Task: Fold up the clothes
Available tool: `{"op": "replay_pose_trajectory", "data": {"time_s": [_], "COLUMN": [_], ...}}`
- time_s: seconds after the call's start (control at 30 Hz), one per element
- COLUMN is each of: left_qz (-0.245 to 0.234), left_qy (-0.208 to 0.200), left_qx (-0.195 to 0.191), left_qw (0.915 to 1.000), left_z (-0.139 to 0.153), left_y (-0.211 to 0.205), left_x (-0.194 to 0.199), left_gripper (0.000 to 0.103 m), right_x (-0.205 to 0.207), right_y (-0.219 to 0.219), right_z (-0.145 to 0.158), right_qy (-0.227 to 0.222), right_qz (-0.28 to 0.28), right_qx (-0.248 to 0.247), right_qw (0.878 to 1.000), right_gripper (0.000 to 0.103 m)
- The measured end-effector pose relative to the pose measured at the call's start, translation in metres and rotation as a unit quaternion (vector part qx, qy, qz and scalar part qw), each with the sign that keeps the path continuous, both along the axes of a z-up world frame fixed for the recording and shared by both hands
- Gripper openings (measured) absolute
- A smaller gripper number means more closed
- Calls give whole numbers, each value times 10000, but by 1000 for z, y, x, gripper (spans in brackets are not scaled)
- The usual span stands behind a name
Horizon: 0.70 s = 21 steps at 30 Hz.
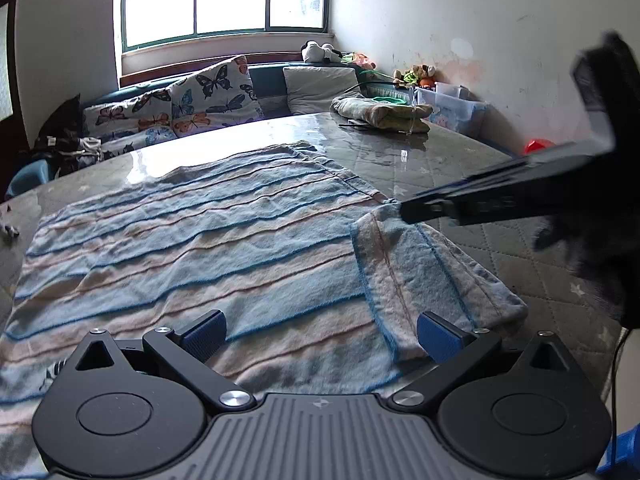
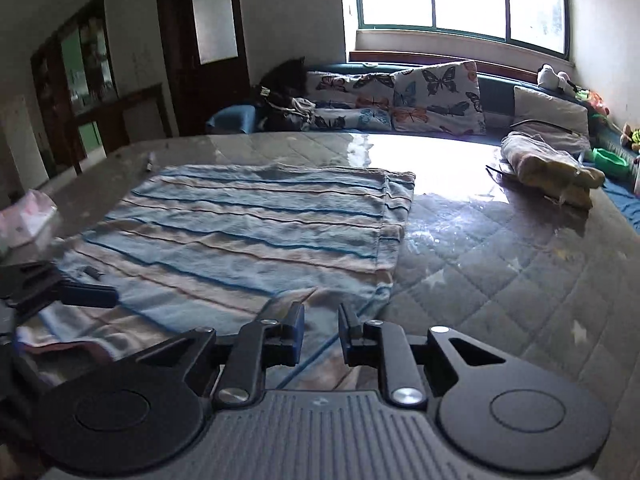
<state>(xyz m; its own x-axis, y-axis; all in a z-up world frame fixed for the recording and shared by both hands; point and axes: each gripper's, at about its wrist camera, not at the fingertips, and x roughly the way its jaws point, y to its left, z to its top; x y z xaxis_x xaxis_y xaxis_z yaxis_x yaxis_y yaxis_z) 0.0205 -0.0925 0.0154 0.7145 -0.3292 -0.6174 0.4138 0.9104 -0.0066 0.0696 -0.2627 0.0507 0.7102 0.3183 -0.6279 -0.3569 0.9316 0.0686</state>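
Note:
A blue and beige striped towel point(image 1: 192, 236) lies spread on the quilted table point(image 1: 520, 264); its right edge is turned over into a narrow flap point(image 1: 416, 276). My left gripper point(image 1: 322, 336) hangs wide open just above the towel's near edge, with nothing between its pads. My right gripper point(image 1: 404, 212) comes in from the right, its tips at the flap's far corner. In the right wrist view the right gripper point(image 2: 321, 332) has its jaws a narrow gap apart over the towel point(image 2: 248, 232), with the pads not pressing on the cloth. One of the left gripper's fingers point(image 2: 90, 295) shows at the left.
A pile of folded cloth point(image 1: 380, 114) sits at the table's far right. Butterfly cushions point(image 1: 208, 96) line a bench under the window. A clear plastic box point(image 1: 452, 104) stands by the wall. A tissue pack point(image 2: 28, 220) lies at the table's left edge.

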Motion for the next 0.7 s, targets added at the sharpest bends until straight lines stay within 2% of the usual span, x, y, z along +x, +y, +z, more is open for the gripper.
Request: {"op": "replay_pose_trajectory", "data": {"time_s": [0.17, 0.27, 0.5, 0.7], "left_qz": [-69, -85, -52, 126], "left_qy": [-84, -129, -211, -269], "left_qx": [220, 384, 518, 483], "left_qw": [9997, 9991, 9984, 9984], "left_z": [-6, -10, -16, -13], "left_y": [-12, -18, -14, -4], "left_x": [4, 5, 3, -1], "left_gripper": [103, 103, 103, 103], "right_x": [24, 23, -20, -59], "right_y": [7, 7, 7, 18], "right_z": [-19, -23, -7, -15], "right_qy": [159, 135, -12, 22], "right_qz": [-1, 37, 337, 691], "right_qx": [-247, -285, -413, -714], "right_qw": [9996, 9995, 9986, 9950], "right_gripper": [18, 18, 19, 19]}}
